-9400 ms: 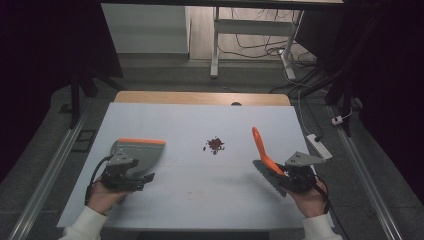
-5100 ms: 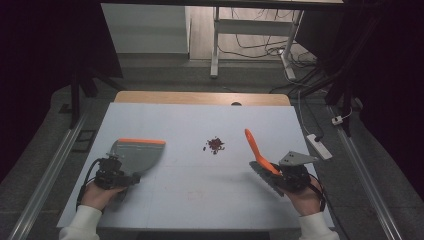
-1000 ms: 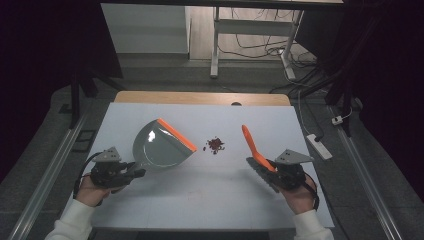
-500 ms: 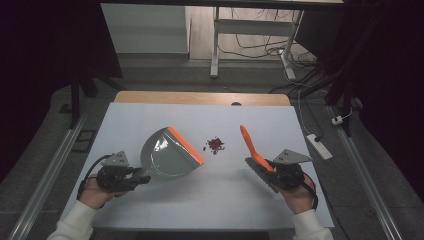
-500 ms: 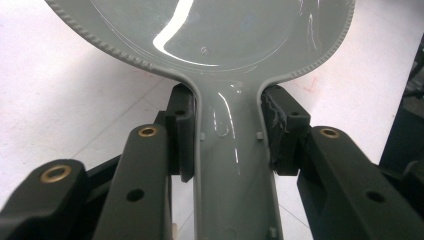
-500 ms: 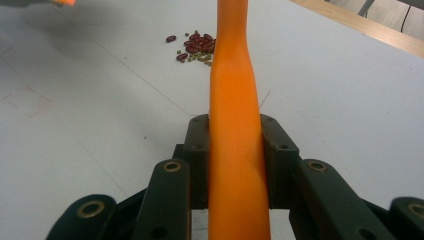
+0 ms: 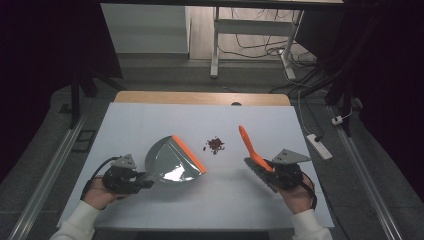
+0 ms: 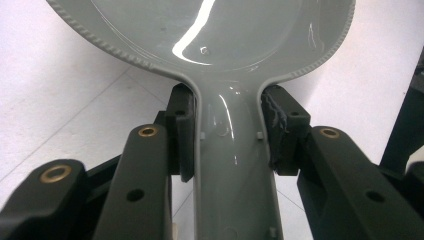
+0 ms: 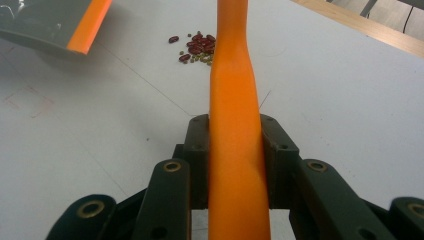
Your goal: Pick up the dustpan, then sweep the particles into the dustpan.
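While the grey dustpan (image 7: pixel 172 161) is tilted on the white table (image 7: pixel 150 120), its narrow handle is clamped between the jaws of the left gripper (image 7: pixel 131 179); in the left gripper view both black pads (image 8: pixel 184 131) are pressed flat against the sides of the handle (image 8: pixel 231 150), so the jaws are held only as wide as the handle itself. The pan's orange lip (image 7: pixel 189 154) is turned toward the small heap of red and greenish beans (image 7: pixel 215 144), which lies near the middle of the table, between the pan and the brush, touching neither.

The right gripper (image 7: pixel 272 172) is closed on the orange brush (image 7: pixel 249 145): in the right gripper view the orange handle (image 9: pixel 234 150) is seen squeezed between the two pads (image 9: pixel 199 150), with no gap on either side. The handle slants up and away from the gripper toward the beans (image 9: pixel 197 47), its far end raised above the table. Dark bristles (image 7: pixel 260 176) are seen in the high view beside the gripper, low over the table; whether they touch it cannot be told. A corner of the dustpan (image 9: pixel 55 25) is seen left of the beans in the right gripper view.
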The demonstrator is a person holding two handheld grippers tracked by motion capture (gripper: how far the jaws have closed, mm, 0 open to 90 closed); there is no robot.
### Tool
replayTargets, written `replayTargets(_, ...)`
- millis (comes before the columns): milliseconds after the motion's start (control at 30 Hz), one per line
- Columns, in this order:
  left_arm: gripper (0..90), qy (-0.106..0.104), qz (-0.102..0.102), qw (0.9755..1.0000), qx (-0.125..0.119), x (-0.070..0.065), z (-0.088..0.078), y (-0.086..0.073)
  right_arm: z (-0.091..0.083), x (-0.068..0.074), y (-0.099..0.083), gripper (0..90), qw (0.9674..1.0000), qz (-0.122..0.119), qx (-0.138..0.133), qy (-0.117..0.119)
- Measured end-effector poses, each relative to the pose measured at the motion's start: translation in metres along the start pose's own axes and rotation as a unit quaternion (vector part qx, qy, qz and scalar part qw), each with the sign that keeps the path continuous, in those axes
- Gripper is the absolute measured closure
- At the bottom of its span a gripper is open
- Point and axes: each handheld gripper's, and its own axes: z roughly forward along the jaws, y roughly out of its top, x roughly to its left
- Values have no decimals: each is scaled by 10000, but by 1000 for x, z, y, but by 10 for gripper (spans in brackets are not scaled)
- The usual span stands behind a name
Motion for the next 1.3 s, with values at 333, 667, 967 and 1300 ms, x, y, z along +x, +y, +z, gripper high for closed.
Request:
replayTargets(333,615,-43,25,9995,303,-1,12,3,2,1,5,699,10000,-26,-51,6)
replayTargets(667,615,-57,-92,9994,323,3,15,3,5,3,17,699,9998,-115,-146,18)
replayTargets(967,615,-75,-87,9994,325,4,17,6,25,1,33,699,9998,-58,-189,99)
replayTargets(1300,615,-112,-41,9993,368,1,25,12,46,-3,48,699,9999,-45,-123,79)
